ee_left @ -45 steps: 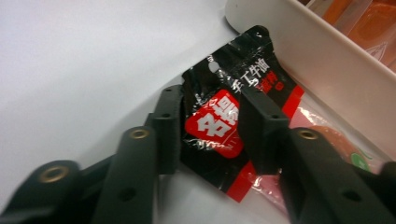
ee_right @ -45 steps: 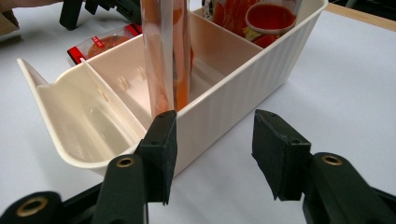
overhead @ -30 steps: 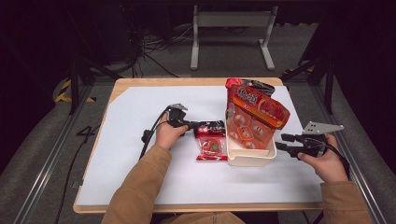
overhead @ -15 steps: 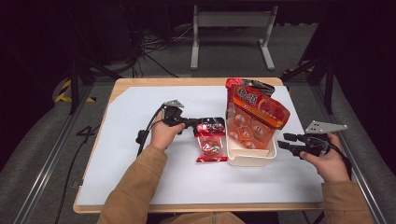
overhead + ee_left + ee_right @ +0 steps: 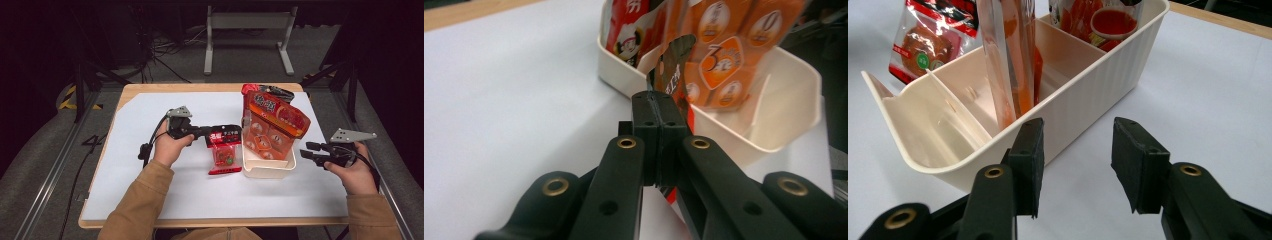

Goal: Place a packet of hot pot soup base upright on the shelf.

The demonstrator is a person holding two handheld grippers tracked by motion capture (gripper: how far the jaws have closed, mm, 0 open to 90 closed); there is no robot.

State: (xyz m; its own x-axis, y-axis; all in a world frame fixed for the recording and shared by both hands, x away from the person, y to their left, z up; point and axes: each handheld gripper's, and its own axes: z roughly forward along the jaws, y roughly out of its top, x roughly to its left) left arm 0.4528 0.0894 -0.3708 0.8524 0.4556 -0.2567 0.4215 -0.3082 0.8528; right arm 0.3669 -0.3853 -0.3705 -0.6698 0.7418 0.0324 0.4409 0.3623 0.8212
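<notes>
Red packet (image 5: 223,152), centre frame, lying on desk (image 5: 150,190) just left of white bin (image 5: 267,169), top edge clamped in left gripper (image 5: 210,133); right gripper (image 5: 311,150) wide open, empty, lower right; step judged: lifting packet into bin's free compartment.

The high view looks forward and down over the whole table (image 5: 150,200). Each gripper view sits low and close — the left facing the white bin (image 5: 794,90) from one side, the right facing it (image 5: 1088,95) from the other — so both share it.
</notes>
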